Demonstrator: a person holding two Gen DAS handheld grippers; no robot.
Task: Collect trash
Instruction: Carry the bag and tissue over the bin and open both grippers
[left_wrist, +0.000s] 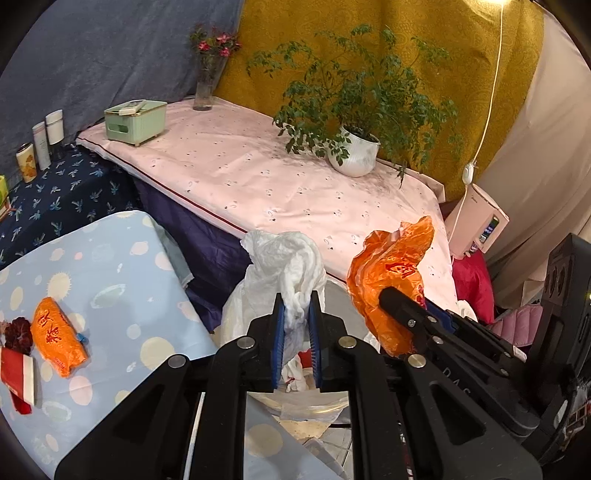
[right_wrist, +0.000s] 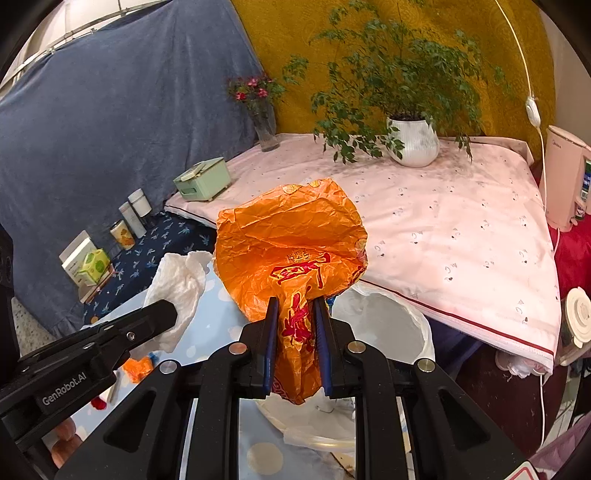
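My left gripper (left_wrist: 295, 308) is shut on a crumpled white tissue (left_wrist: 291, 266), held above a bin lined with a white bag (left_wrist: 236, 314). My right gripper (right_wrist: 295, 314) is shut on a crumpled orange plastic wrapper (right_wrist: 291, 243) with red print, held above the bin's white liner (right_wrist: 384, 325). The right gripper and its wrapper (left_wrist: 391, 280) also show in the left wrist view. The tissue (right_wrist: 177, 288) also shows in the right wrist view. Another orange wrapper (left_wrist: 57, 338), a dark red scrap (left_wrist: 18, 332) and a red and white packet (left_wrist: 16, 376) lie on the light blue table (left_wrist: 122, 266).
A pink-covered table (left_wrist: 277, 177) behind holds a potted plant (left_wrist: 354, 151), a green box (left_wrist: 135, 120) and a flower vase (left_wrist: 205, 81). Cans and bottles (left_wrist: 40, 147) stand on a dark blue surface at the left. A pink appliance (left_wrist: 480, 221) stands at the right.
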